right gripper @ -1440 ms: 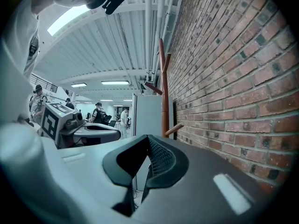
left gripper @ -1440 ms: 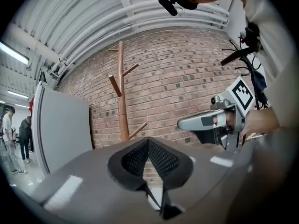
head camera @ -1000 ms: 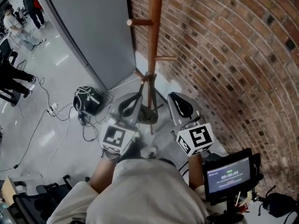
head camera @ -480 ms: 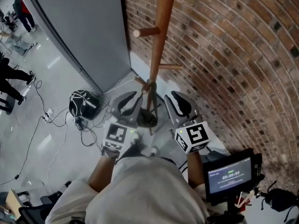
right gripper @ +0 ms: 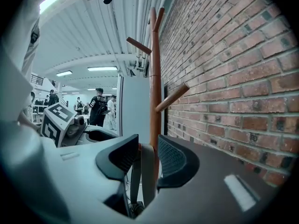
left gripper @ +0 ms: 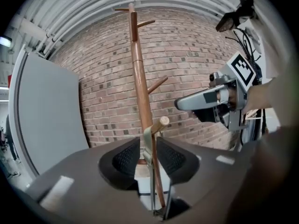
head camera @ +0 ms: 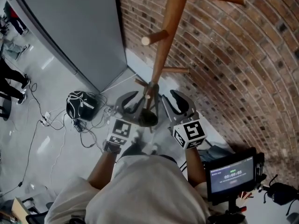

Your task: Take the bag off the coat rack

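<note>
Now both grippers sit close to the foot of the coat rack (head camera: pixel 163 55), one on each side of its wooden pole. The left gripper (head camera: pixel 132 99) has just been opening its jaws. They stand spread, with an olive strap (left gripper: pixel 147 139) running up between them, and the pads are clear of it on both sides. Just ahead of its fingertips the strap loops over a short peg (left gripper: pixel 161 122) on the pole.

The right gripper (head camera: pixel 174 97) has also just been opening. Its jaws are apart and a grey-green strap (right gripper: pixel 142 171) hangs in the gap, not pinched. The pole rises directly beyond its tips.

The bag (head camera: pixel 148 119), dark and rounded, hangs between the two grippers and slightly below them, still on the rack.

A brick wall (head camera: pixel 224 55) stands behind the rack, to the right gripper's outer side. A grey panel (head camera: pixel 79 27) stands beyond the left gripper.
</note>
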Available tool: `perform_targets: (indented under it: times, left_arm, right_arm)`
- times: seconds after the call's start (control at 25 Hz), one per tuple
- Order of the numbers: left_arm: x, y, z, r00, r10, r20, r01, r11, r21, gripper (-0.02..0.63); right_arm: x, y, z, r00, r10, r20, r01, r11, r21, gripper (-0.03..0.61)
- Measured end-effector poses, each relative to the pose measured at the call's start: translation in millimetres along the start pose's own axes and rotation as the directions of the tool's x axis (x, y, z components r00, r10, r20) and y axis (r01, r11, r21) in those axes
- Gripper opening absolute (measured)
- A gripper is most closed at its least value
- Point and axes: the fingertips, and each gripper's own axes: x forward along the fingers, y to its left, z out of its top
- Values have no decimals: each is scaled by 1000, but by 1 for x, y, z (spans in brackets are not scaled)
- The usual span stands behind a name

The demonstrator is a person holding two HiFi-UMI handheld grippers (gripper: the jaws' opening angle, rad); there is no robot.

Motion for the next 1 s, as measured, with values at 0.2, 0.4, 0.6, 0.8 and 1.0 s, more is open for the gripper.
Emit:
perform_targets:
  times: [0.2,0.4,0.6,0.8,1.0]
  left_arm:
    - [11,3,-12,999,-42,-23,42,999,-1,121]
    - [26,0,-25,995,-89,-42,88,996,-30,131]
    - [34,-5,-35,992,-116,-55,114,992,-51,138]
    - [46,-7,-42,990,-129,-64,126,991,-51,151]
    - [54,-10,-48,989,-135,-69,131,990,-55,158]
  right_arm:
    - [11,1,-11,1000,-6,-30,5,1000,-6,140]
    - [23,-1,-27,997,-18,-69,17,1000,-15,149]
    - [29,2,-44,993,-25,-111,23,999,-23,159]
    - [39,1,-57,990,-26,-139,22,999,-32,170]
    - [47,2,-69,985,-27,-169,20,999,-43,178]
